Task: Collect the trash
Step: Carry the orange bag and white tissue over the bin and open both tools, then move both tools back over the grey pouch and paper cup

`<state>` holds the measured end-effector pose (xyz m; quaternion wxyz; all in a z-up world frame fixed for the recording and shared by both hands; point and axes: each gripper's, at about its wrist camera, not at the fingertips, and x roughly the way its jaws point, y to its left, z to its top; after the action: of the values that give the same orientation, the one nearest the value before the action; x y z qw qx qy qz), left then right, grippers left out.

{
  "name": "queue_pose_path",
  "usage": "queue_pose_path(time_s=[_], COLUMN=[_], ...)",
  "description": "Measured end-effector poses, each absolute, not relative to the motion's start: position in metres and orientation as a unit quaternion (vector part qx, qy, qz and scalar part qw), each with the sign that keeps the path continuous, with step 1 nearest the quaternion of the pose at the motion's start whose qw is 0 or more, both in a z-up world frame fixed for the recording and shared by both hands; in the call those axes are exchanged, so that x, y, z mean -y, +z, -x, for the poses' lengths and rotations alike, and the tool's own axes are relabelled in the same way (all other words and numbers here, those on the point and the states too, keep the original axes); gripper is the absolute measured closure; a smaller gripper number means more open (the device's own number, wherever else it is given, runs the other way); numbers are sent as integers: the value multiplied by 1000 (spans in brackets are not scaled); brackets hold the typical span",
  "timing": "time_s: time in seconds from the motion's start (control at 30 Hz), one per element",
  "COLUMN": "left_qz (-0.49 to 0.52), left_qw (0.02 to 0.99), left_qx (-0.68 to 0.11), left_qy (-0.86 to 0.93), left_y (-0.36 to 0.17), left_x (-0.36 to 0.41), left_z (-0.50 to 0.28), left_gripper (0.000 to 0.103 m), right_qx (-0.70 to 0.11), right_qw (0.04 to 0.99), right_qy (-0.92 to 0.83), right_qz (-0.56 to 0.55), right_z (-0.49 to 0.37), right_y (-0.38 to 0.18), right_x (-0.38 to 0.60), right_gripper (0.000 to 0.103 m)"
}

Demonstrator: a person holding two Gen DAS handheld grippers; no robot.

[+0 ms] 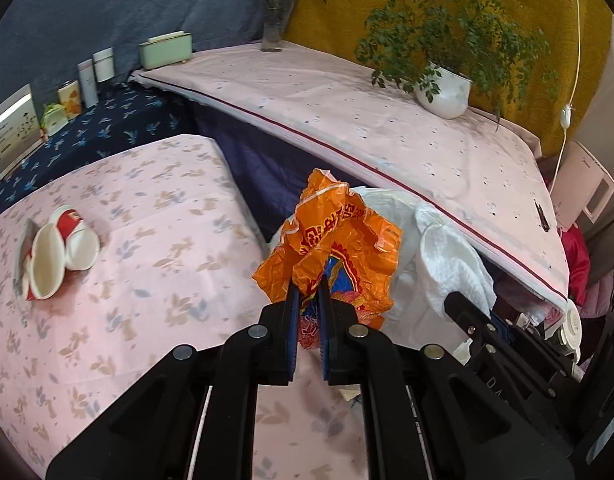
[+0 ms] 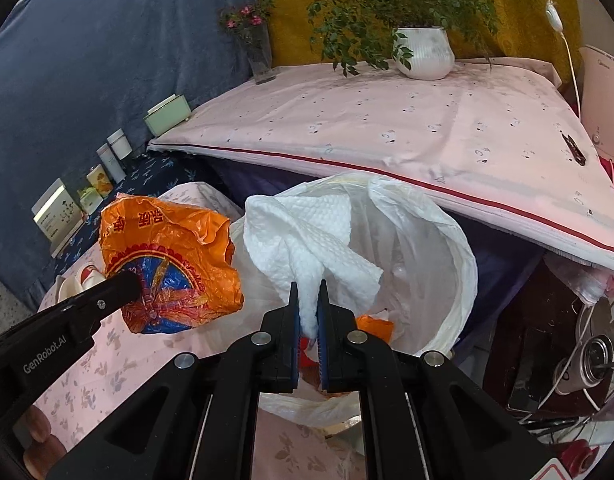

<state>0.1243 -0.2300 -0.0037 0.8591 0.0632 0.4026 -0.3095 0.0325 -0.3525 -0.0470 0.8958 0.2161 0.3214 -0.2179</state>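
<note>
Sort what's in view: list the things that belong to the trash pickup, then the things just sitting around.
Part of the job:
- orange plastic bag, held in the left claw
- white paper towel, held in the right claw
- white trash bag, open
- crushed paper cups on the pink cloth

Just lying about:
- potted plant
- flower vase
- green box
- bottles

Soft even daylight, faint shadows, sharp centre, fisheye-bent dark corners.
</note>
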Motion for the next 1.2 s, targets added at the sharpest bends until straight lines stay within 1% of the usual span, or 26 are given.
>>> queue_pose_path(time_s=[0.07, 0.17, 0.23, 0.27, 0.53, 0.6, 0.67, 0.7, 0.73, 0.77, 0.8, 0.87, 0.9, 1.07, 1.2], left_qz=[-65, -64, -63, -63, -61, -61, -62, -62, -61, -60, -59, -57, -56, -49, -44], left_qw=[856, 853, 854, 855, 857, 859, 861, 863, 864, 866, 867, 870, 870, 874, 876], left_qx=[-404, -409, -410, -409, -418, -417, -416, -414, -413, -412, -411, -409, -409, -409, -409], left_qy=[-316, -319, -315, -311, -294, -291, -287, -284, -282, -279, -276, -270, -268, -258, -251], left_y=[-6, -9, -11, -12, -22, -23, -23, -23, -23, -22, -22, -20, -20, -18, -17], left_x=[240, 251, 254, 254, 248, 246, 243, 241, 239, 238, 236, 232, 230, 217, 208], left_z=[-125, -128, -130, -132, -137, -136, -136, -135, -135, -135, -135, -136, -136, -138, -140], left_gripper=[94, 86, 69, 67, 63, 61, 58, 54, 52, 47, 44, 44, 43, 42, 42], right_qx=[-323, -326, -328, -329, -332, -333, -331, -329, -329, -329, -328, -324, -322, -317, -317], right_qw=[893, 889, 888, 887, 884, 885, 887, 888, 889, 889, 889, 891, 892, 896, 898], right_qy=[-224, -229, -232, -232, -233, -231, -229, -230, -228, -226, -227, -226, -226, -223, -218], right_qz=[-220, -224, -226, -227, -231, -230, -226, -224, -224, -224, -223, -223, -223, -217, -213], right_z=[-31, -30, -30, -31, -35, -37, -40, -40, -41, -42, -43, -43, -43, -42, -43], right_y=[-51, -57, -60, -61, -66, -66, -65, -65, -64, -64, -63, -61, -59, -53, -50], right_x=[359, 367, 371, 373, 377, 375, 372, 370, 369, 368, 367, 364, 362, 353, 346], right_gripper=[96, 96, 96, 95, 95, 93, 91, 91, 90, 86, 81, 73, 71, 63, 62])
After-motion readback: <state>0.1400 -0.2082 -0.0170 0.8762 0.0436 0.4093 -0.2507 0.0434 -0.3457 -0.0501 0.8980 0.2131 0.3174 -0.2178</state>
